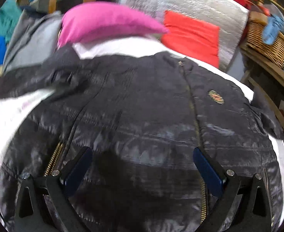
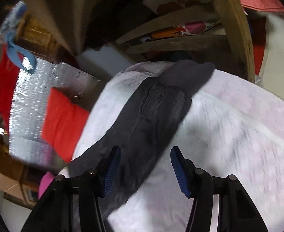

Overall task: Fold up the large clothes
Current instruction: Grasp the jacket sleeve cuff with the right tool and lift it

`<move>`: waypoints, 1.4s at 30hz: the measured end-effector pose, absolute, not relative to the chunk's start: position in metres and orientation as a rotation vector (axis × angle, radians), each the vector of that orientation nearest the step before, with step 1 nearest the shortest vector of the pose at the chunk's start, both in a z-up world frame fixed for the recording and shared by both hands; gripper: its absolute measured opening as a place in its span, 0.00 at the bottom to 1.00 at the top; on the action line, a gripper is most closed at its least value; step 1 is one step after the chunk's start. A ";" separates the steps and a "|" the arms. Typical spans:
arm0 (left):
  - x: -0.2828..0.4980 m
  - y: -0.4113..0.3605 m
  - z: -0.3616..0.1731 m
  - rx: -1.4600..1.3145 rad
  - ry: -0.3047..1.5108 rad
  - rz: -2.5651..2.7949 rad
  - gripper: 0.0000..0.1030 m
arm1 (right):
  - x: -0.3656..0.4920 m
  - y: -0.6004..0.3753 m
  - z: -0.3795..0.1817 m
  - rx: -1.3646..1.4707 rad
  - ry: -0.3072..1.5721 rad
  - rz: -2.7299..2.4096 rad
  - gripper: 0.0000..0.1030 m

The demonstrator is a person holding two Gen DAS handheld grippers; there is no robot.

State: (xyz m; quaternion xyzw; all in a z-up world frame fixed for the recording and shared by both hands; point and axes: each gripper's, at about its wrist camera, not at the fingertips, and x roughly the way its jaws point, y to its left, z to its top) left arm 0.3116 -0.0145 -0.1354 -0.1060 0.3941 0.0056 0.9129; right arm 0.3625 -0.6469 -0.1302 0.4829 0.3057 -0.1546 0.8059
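A quilted jacket lies spread on a pale sheet, filling the centre and bottom of the left wrist view. Above it a cushion sits upper left, a folded cloth upper right, and a wicker basket far right. In the right wrist view one sleeve, probably the jacket's, crosses the sheet diagonally.

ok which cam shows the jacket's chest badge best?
Left wrist view: the badge sits in plain sight on the black jacket, beside the zipper. Right wrist view shows only a sleeve on the white cover; no badge.
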 end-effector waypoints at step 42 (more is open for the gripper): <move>0.317 0.048 -0.123 -0.502 0.781 0.047 1.00 | 0.451 -0.232 -0.068 0.357 0.879 0.212 0.76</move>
